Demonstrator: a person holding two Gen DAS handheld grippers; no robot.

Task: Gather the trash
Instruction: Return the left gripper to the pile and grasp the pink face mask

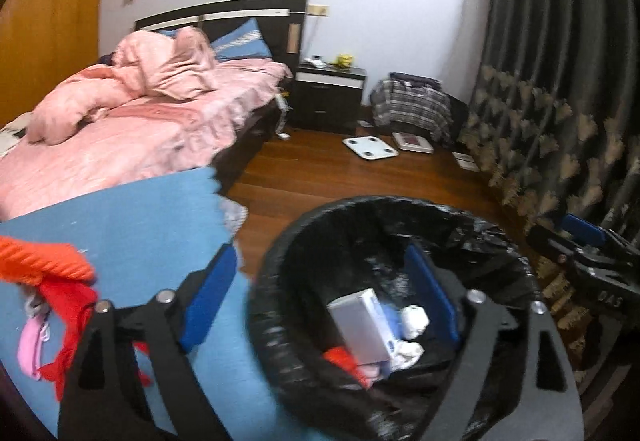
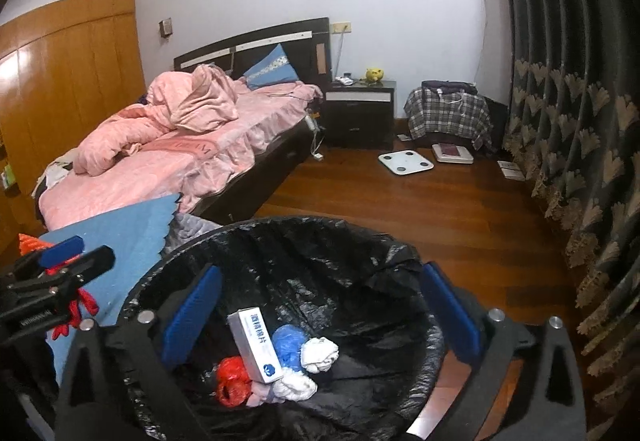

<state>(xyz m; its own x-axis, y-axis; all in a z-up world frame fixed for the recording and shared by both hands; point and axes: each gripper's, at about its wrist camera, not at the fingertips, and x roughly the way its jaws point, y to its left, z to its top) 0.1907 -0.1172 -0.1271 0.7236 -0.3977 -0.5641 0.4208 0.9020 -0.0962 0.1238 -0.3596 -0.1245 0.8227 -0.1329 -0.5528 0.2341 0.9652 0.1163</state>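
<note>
A round bin with a black liner (image 1: 276, 261) (image 2: 400, 249) stands on the wood floor by the bed. Inside lie a white box (image 1: 362, 325) (image 2: 256, 345), white tissue wads (image 1: 414, 321) (image 2: 320, 353), a blue wad (image 2: 286, 345) and a red wad (image 2: 230, 381). My left gripper (image 1: 320, 301) is open and empty, straddling the bin's left rim. My right gripper (image 2: 320, 313) is open and empty above the bin's mouth. Each gripper shows at the edge of the other's view, the right one in the left wrist view (image 1: 588, 249) and the left one in the right wrist view (image 2: 60, 269).
A blue mat (image 1: 132, 225) (image 2: 132, 229) with red and orange cloth (image 1: 60, 281) lies left of the bin. A pink-covered bed (image 2: 168, 161), a dark nightstand (image 2: 358, 113), a white scale (image 2: 406, 161) and a plaid-covered pile (image 2: 448, 113) stand beyond. A dark curtain (image 2: 580, 121) hangs at right.
</note>
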